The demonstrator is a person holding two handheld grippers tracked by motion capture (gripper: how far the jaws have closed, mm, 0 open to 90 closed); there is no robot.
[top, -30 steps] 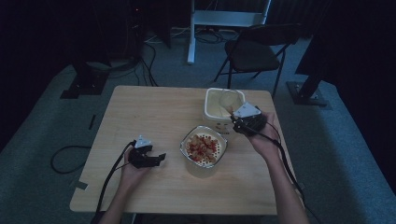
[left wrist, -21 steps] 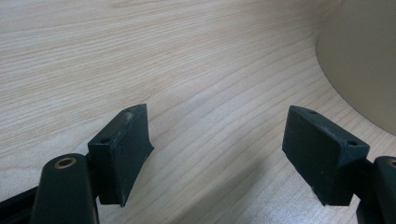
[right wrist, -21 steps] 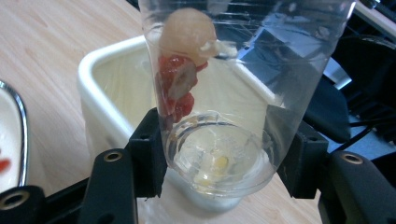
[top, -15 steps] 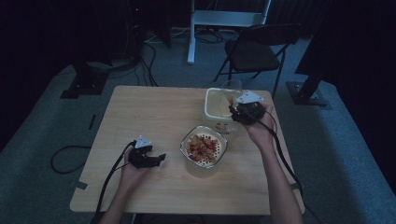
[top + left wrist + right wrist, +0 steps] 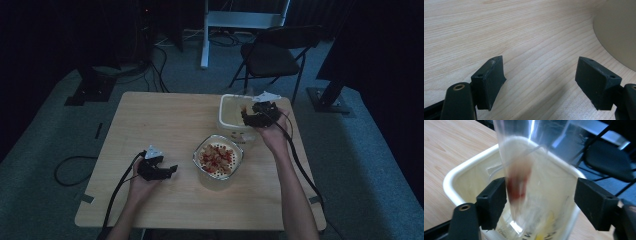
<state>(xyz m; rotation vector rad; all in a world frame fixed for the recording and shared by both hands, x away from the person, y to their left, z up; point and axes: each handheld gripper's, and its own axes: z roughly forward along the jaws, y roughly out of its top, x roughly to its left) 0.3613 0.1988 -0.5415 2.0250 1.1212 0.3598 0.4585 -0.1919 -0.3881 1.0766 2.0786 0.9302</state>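
My right gripper (image 5: 260, 114) hovers over a white square tub (image 5: 231, 116) at the table's far right. In the right gripper view its jaws stand wide open (image 5: 540, 195). Between them hangs a blurred clear plastic bag (image 5: 524, 165) with red residue inside, its lower end down in the tub (image 5: 461, 170); neither pad touches it. A round bowl (image 5: 218, 159) of red and pale pieces sits mid-table. My left gripper (image 5: 159, 169) rests low on the wood to the bowl's left, open and holding nothing (image 5: 540, 72), with the bowl's pale side (image 5: 619, 30) at its right.
The wooden table (image 5: 160, 125) is bare on its left half. A black folding chair (image 5: 272, 52) stands behind the far right edge. Cables trail from both grippers across the table and onto the carpet.
My right hand has carried its gripper away from the bowl, back and slightly left, to above the tub. The left gripper has stayed put.
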